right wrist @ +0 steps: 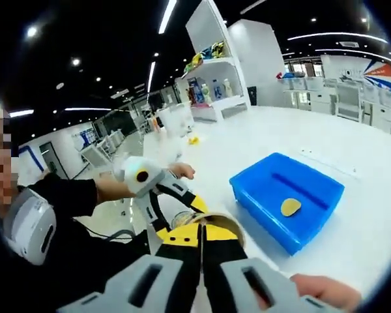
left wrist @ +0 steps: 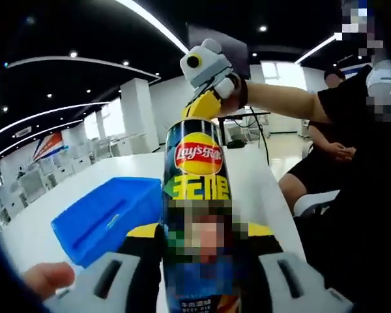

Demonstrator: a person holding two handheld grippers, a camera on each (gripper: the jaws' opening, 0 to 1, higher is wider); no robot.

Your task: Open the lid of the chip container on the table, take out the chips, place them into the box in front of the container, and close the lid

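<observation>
Two grippers work at one chip container (left wrist: 197,195), a tall dark can with a red and yellow logo, standing on the white table (left wrist: 267,176). In the left gripper view, the left gripper (left wrist: 199,261) has its yellow-tipped jaws clamped on the can's lower half, one jaw on each side. The right gripper (left wrist: 205,104) comes in at 12 o'clock, touching the can's top rim.

In the right gripper view, the right gripper (right wrist: 200,244) has its jaws pressed together, their yellow tips at the open mouth of the chip container (right wrist: 212,225), seen from above; whether a chip is pinched between them cannot be told. The left gripper (right wrist: 173,208) shows at 10 o'clock of the can mouth. The blue box (right wrist: 287,205) sits just beside the can at 2 o'clock, with one yellow chip (right wrist: 290,207) lying inside it.
</observation>
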